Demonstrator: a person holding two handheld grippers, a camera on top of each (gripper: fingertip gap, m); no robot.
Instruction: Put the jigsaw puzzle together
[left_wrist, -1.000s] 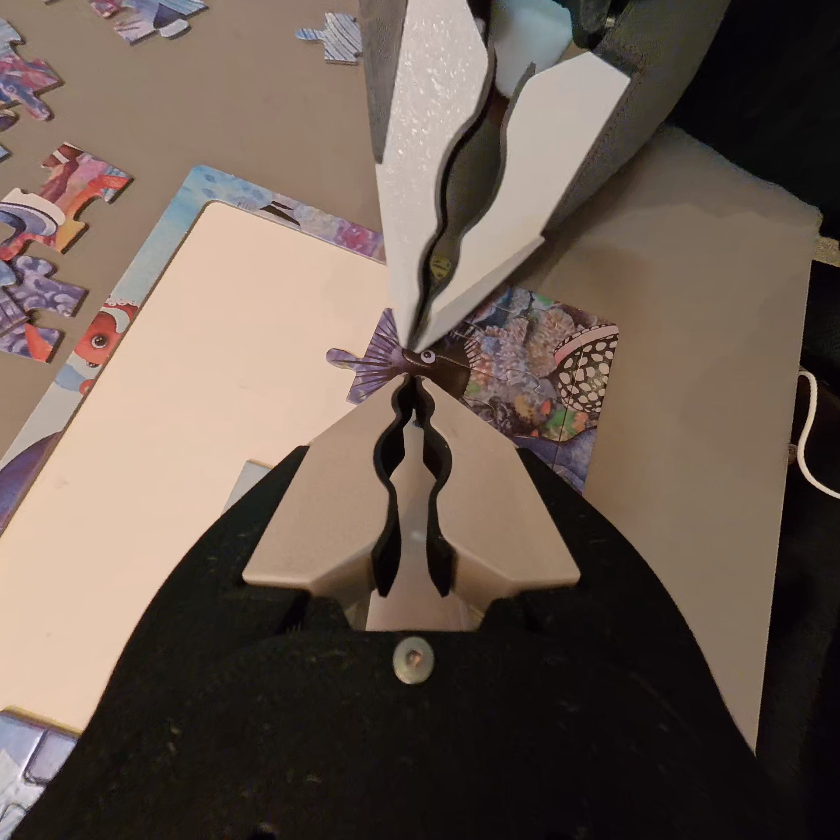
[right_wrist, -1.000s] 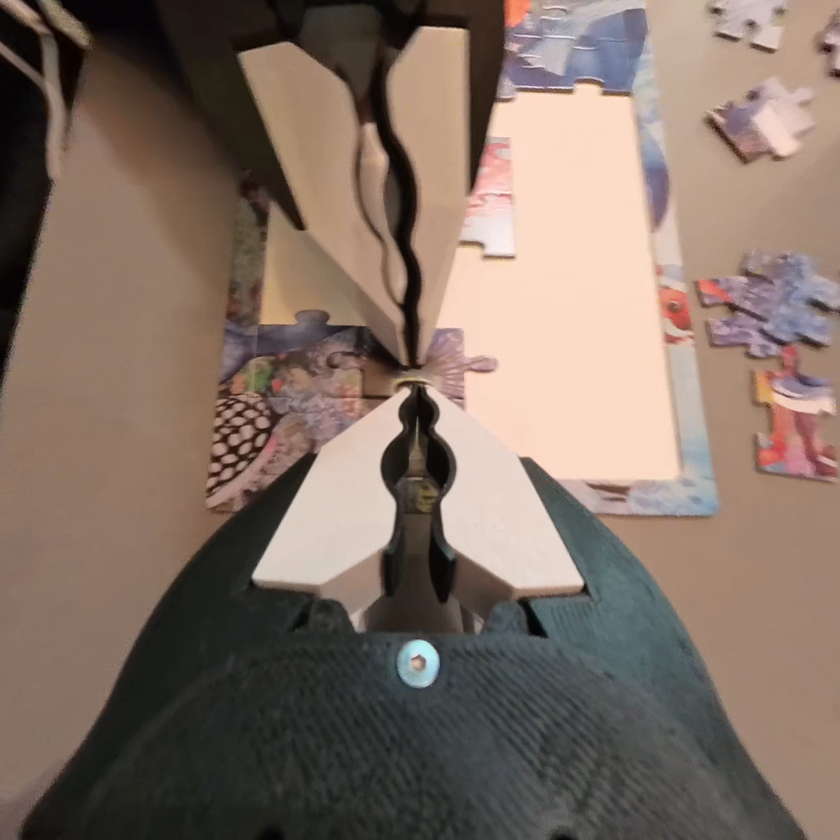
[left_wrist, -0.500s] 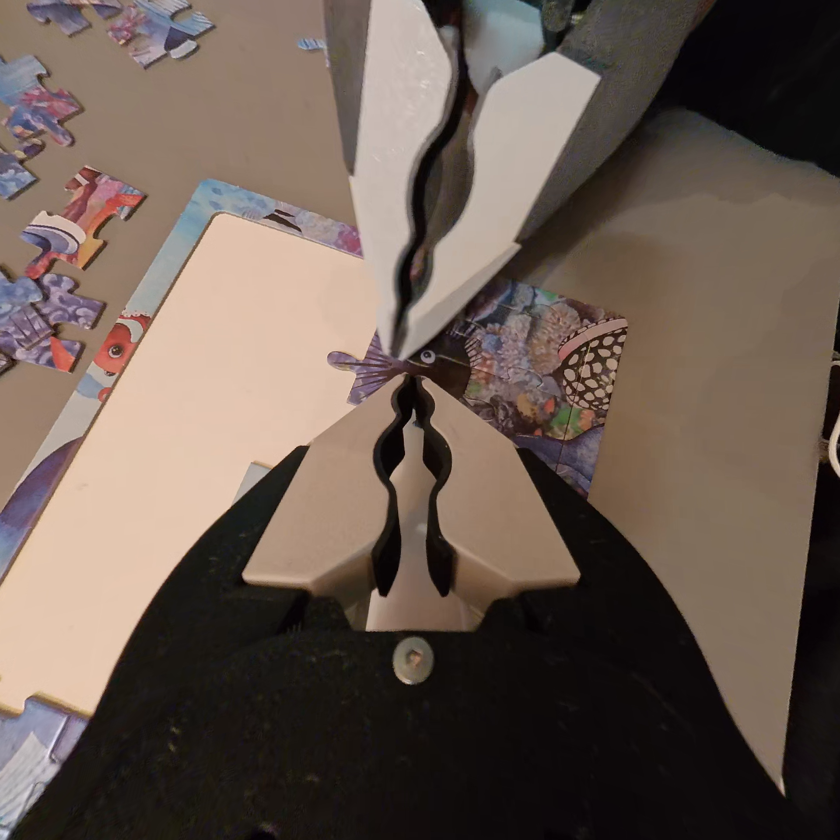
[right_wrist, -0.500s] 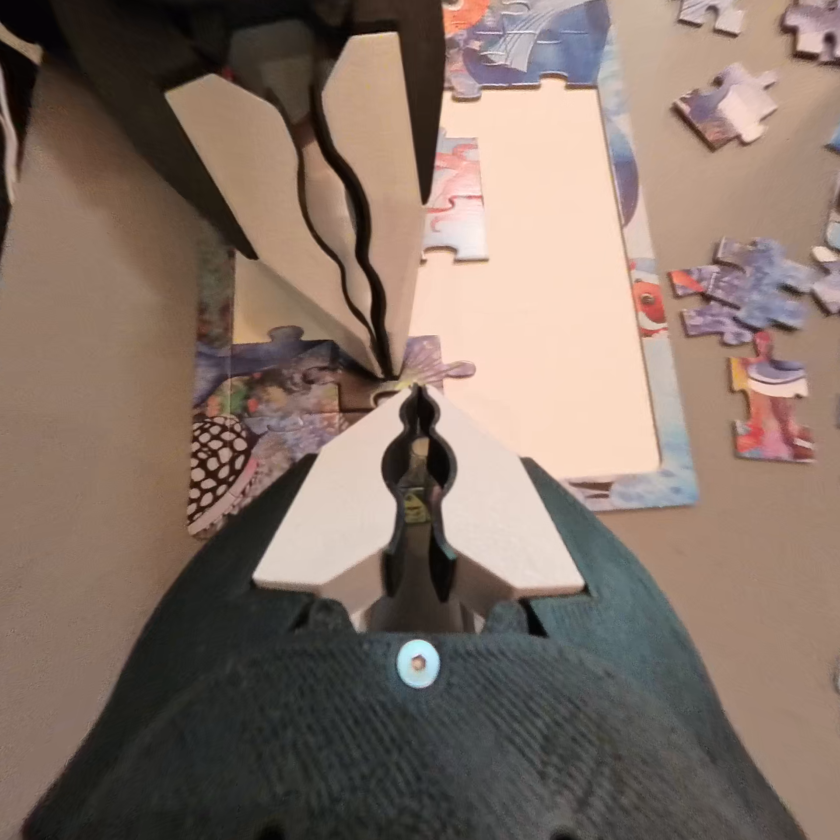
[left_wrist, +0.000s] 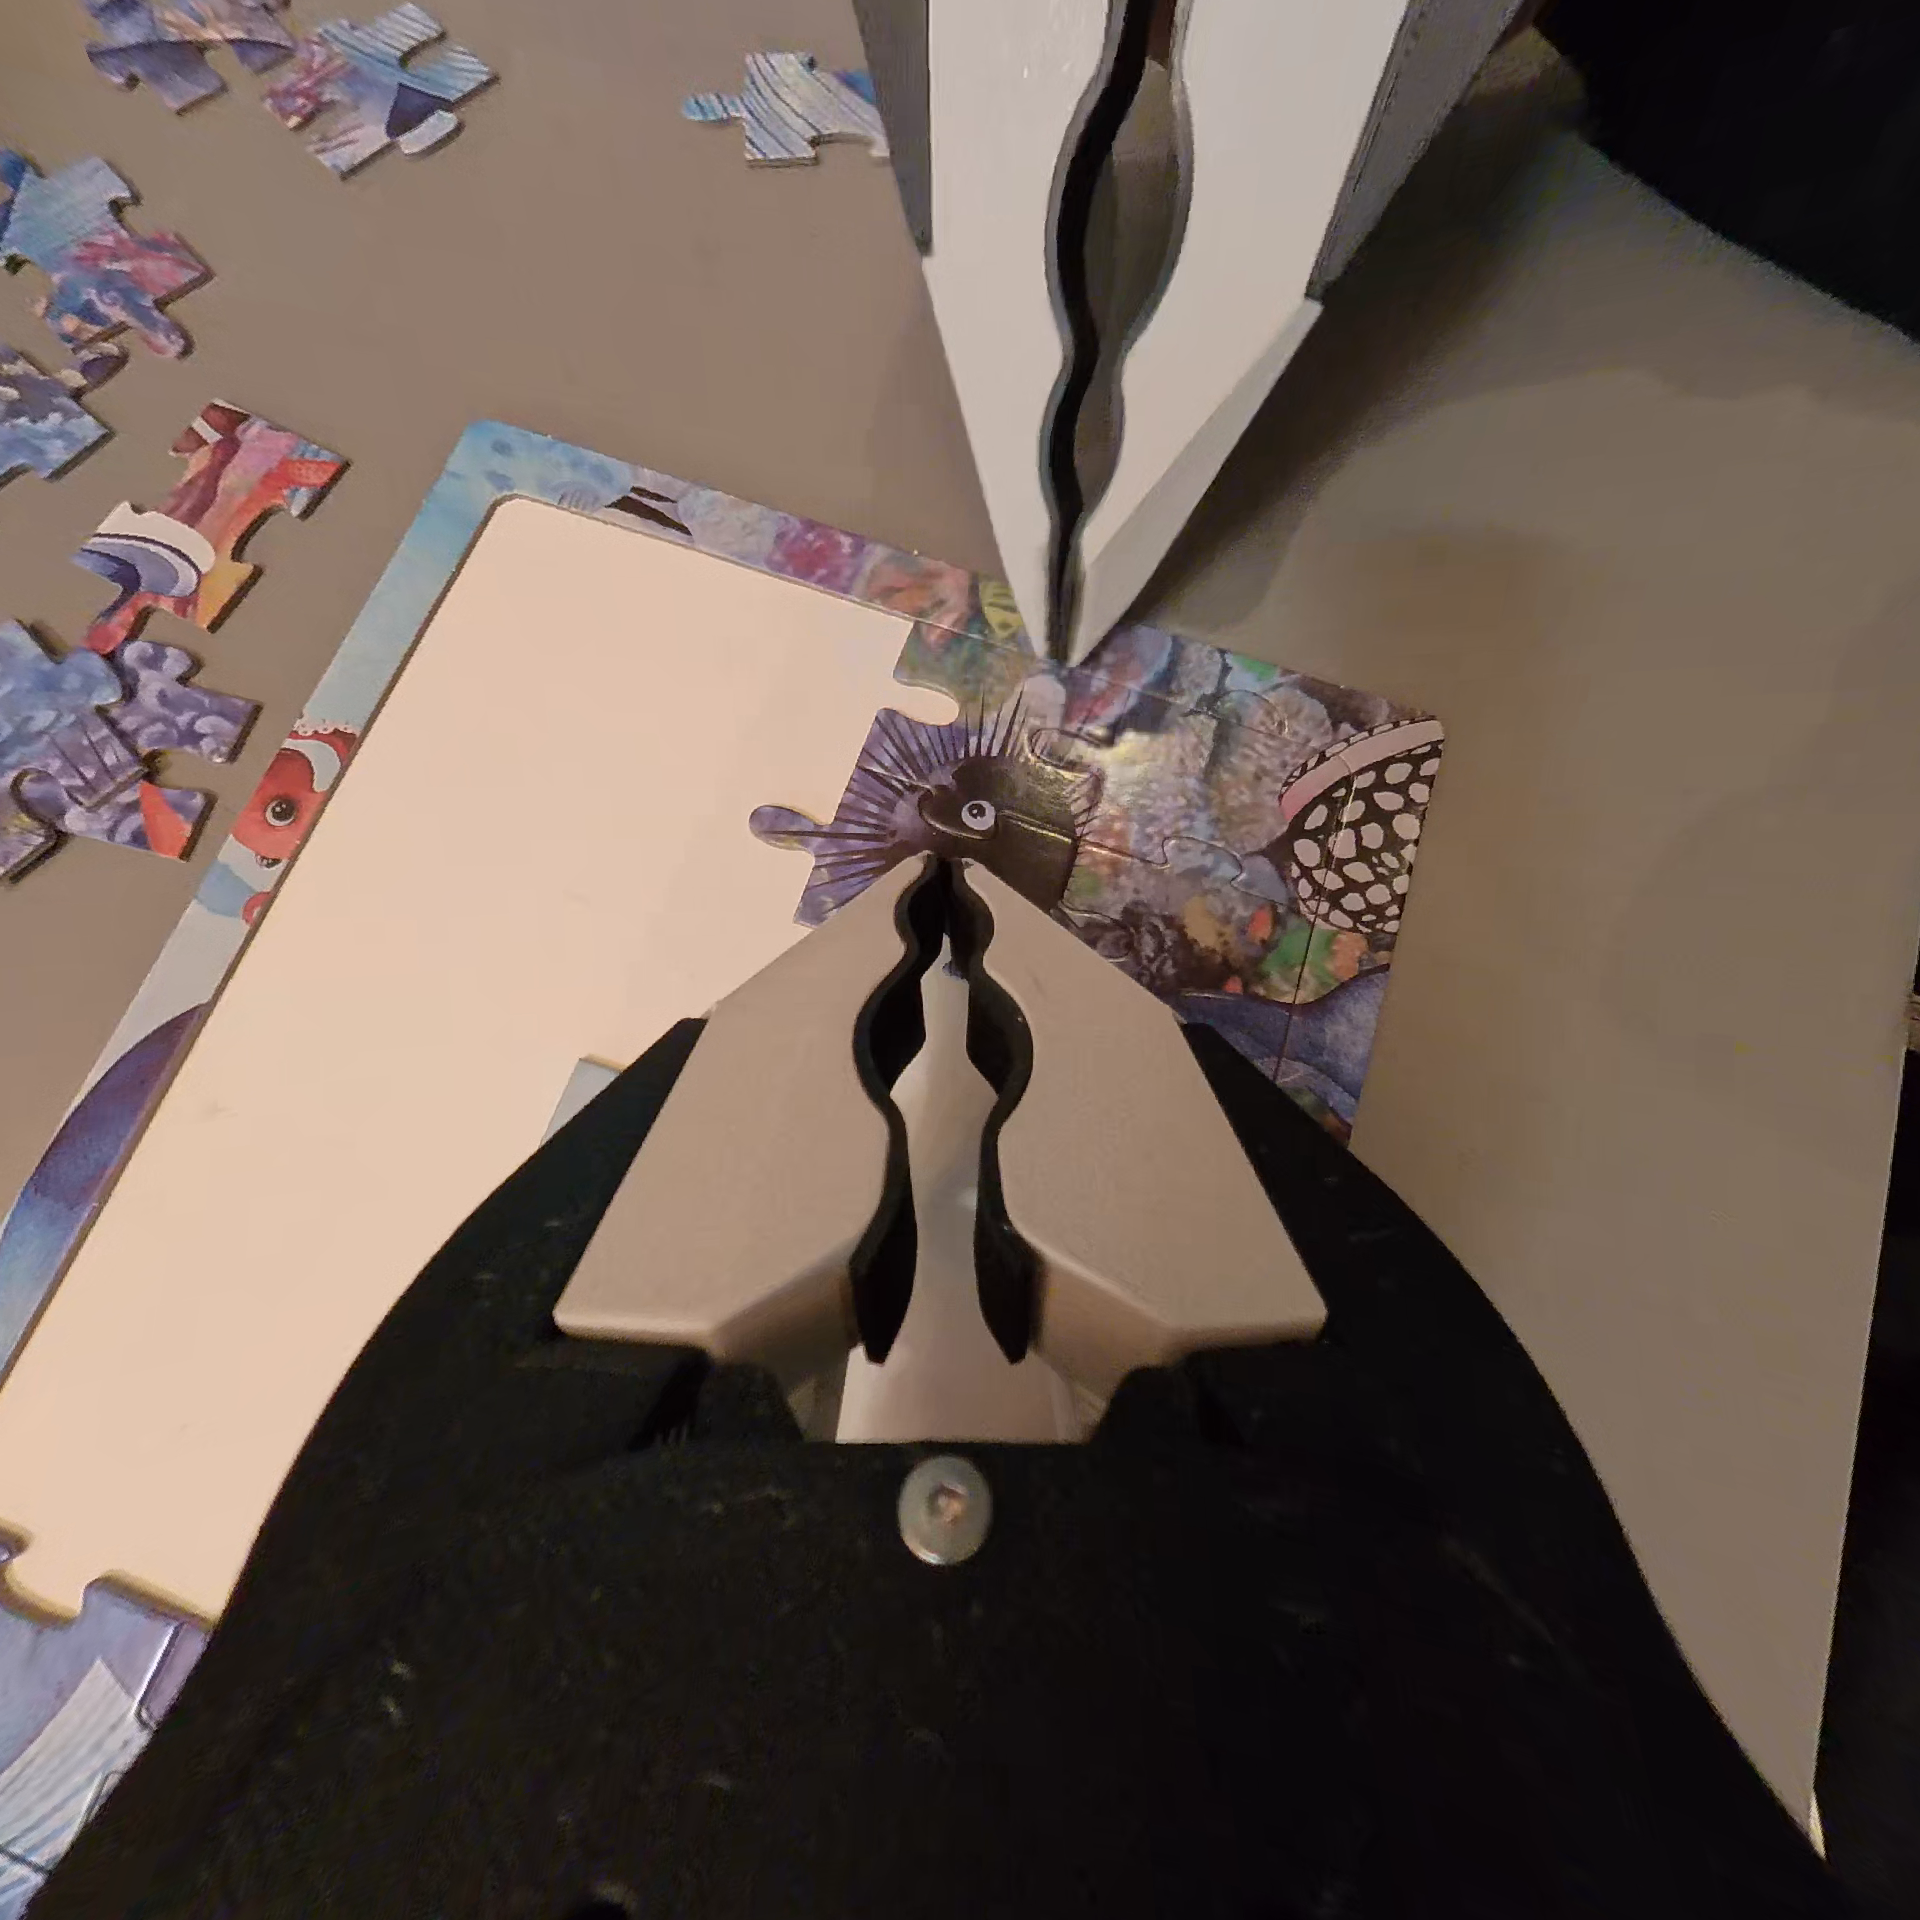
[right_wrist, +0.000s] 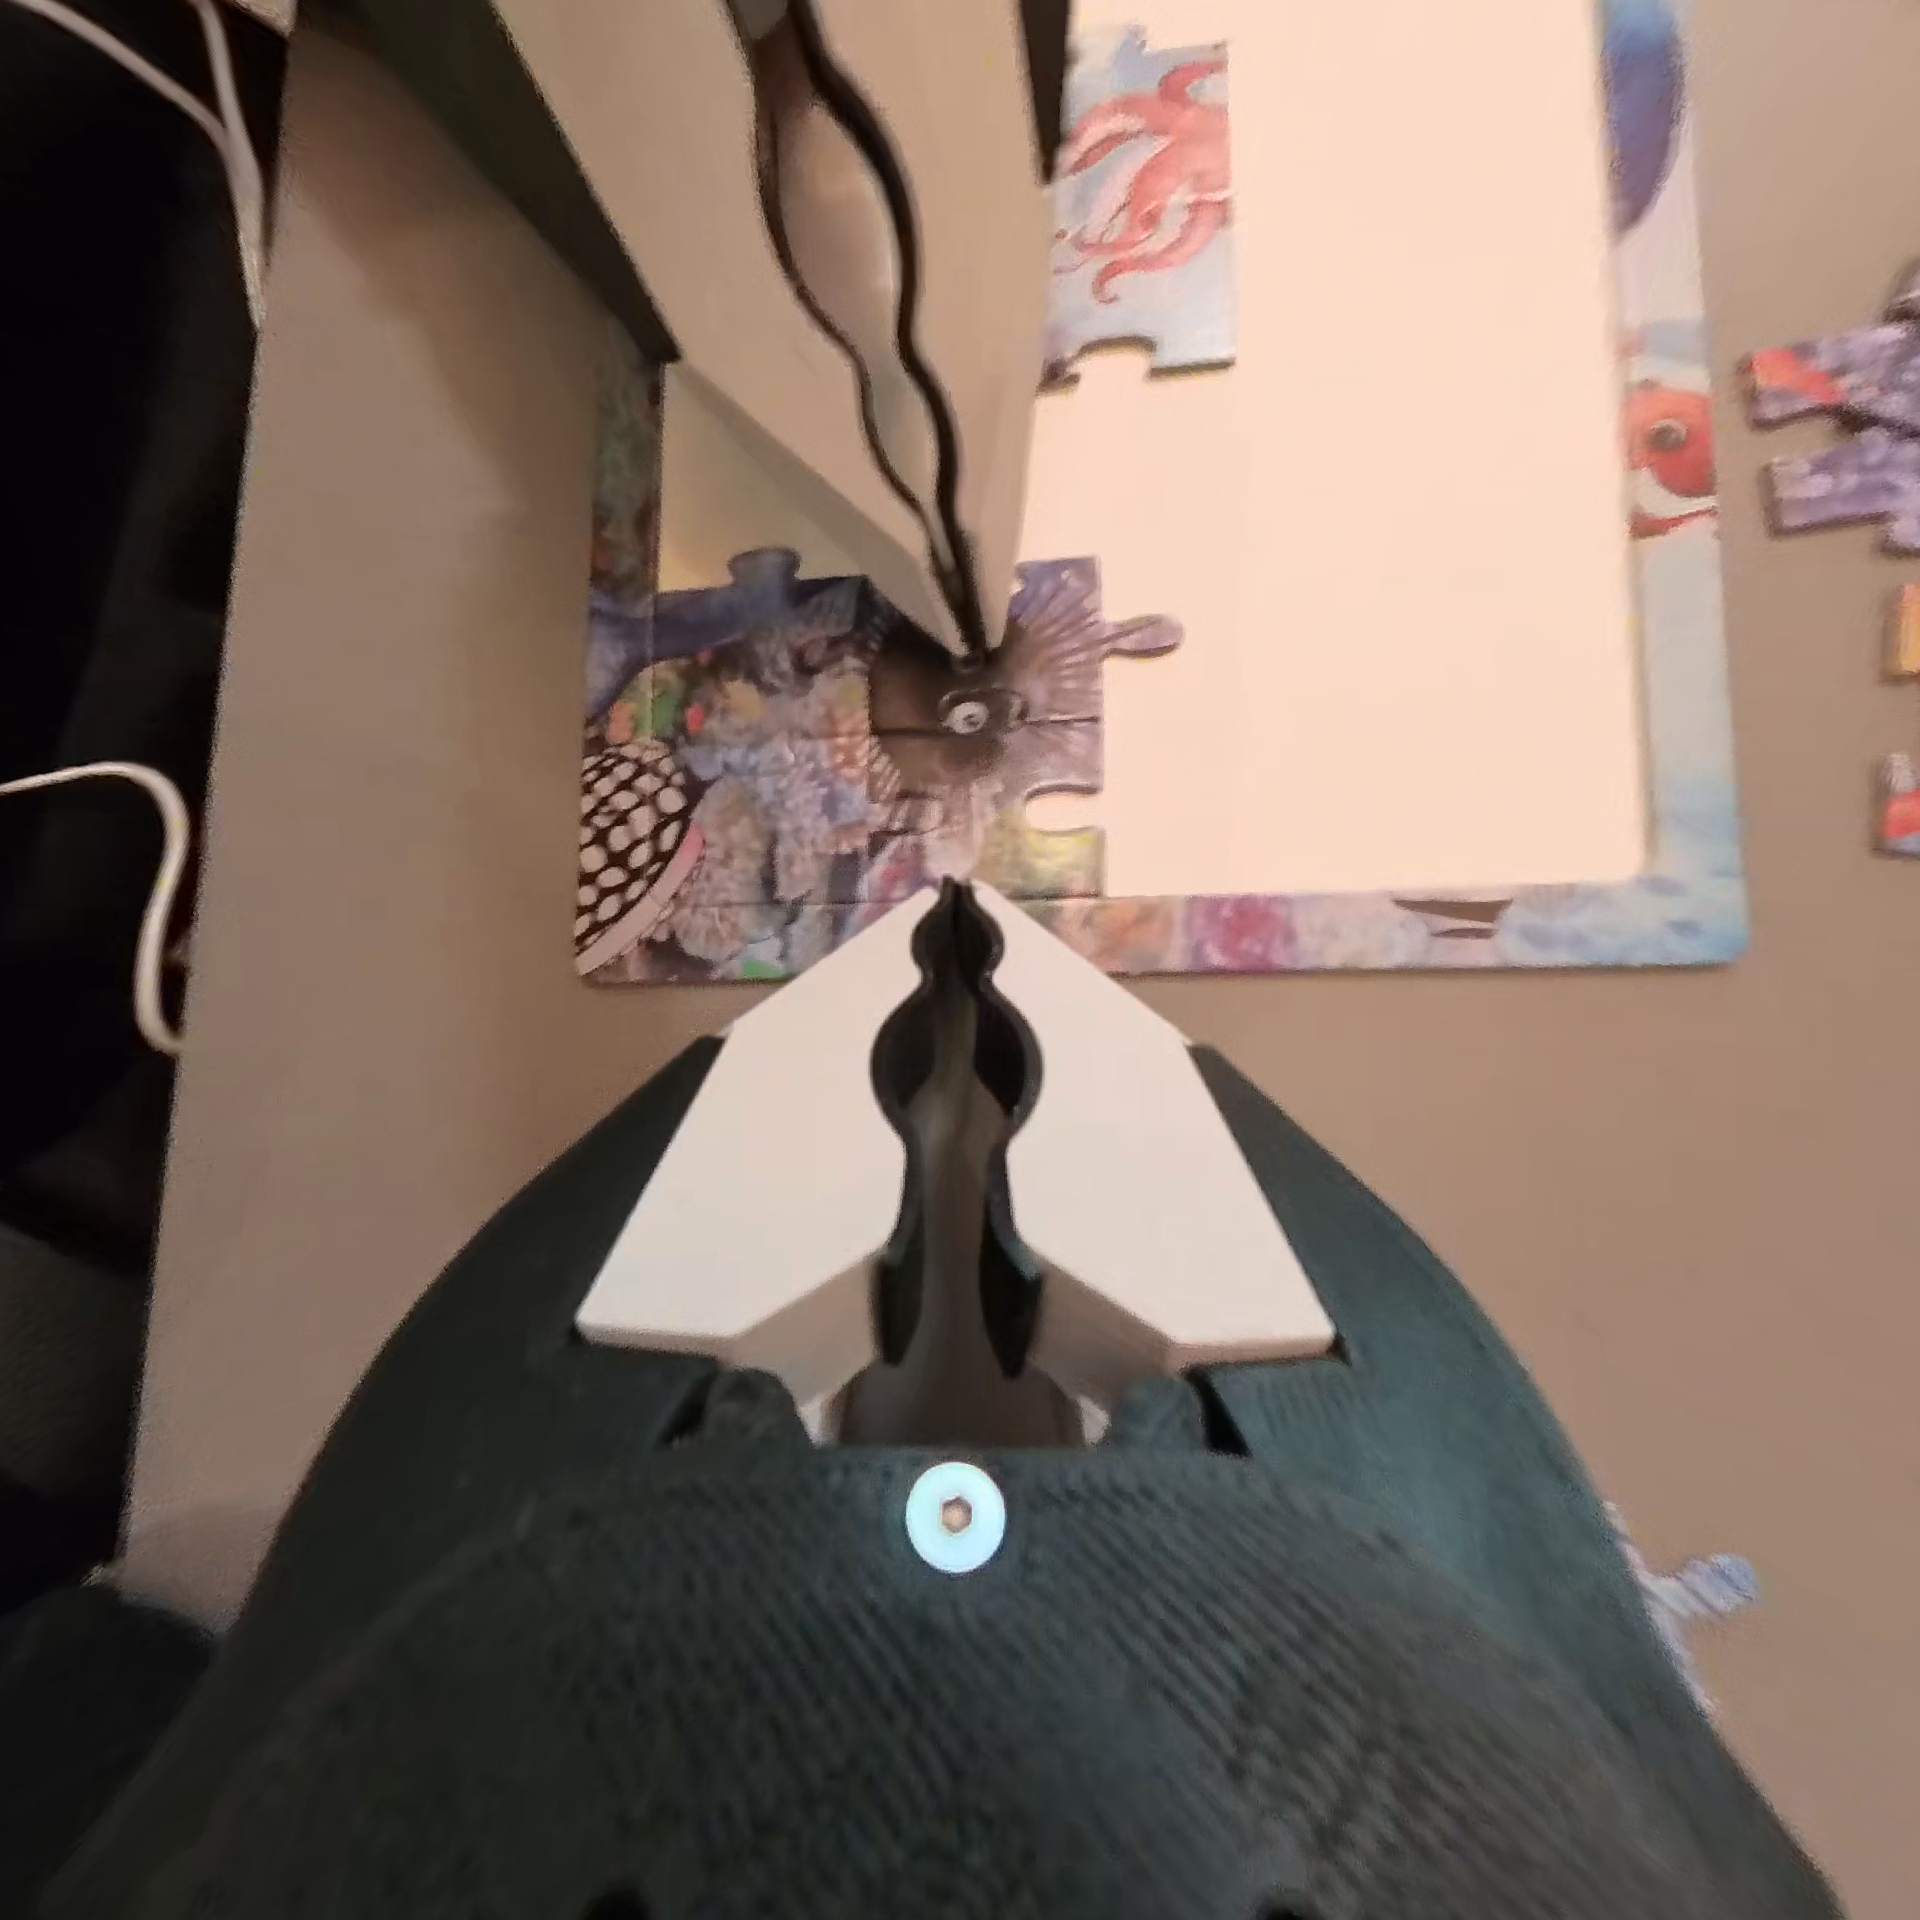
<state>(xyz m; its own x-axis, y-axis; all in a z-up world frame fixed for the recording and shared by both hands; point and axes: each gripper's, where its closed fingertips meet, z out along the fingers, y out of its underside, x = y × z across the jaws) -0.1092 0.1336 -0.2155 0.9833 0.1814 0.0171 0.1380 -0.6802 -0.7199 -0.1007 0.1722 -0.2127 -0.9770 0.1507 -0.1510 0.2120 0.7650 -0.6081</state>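
Loose puzzle pieces (left_wrist: 166, 582) lie on the worktop (left_wrist: 582, 312) left of the puzzle tray (left_wrist: 343, 665). The left claw (left_wrist: 948, 871) is clenched and empty, tips on the spiny-fish piece (left_wrist: 935, 821) seated in the tray's corner; the right claw (right_wrist: 951, 891), clenched and empty too, rests at the tray's edge. The pieces look thin, light, stiff card, best pinched at an edge.

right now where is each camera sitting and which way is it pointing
Left wrist view: rides the left gripper, looking down its shut fingers at the assembled corner pieces; the right gripper comes in opposite.
Right wrist view: rides the right gripper, facing the opposite way; the left gripper comes in from above.
Shared: puzzle tray, spiny fish piece, both grippers.
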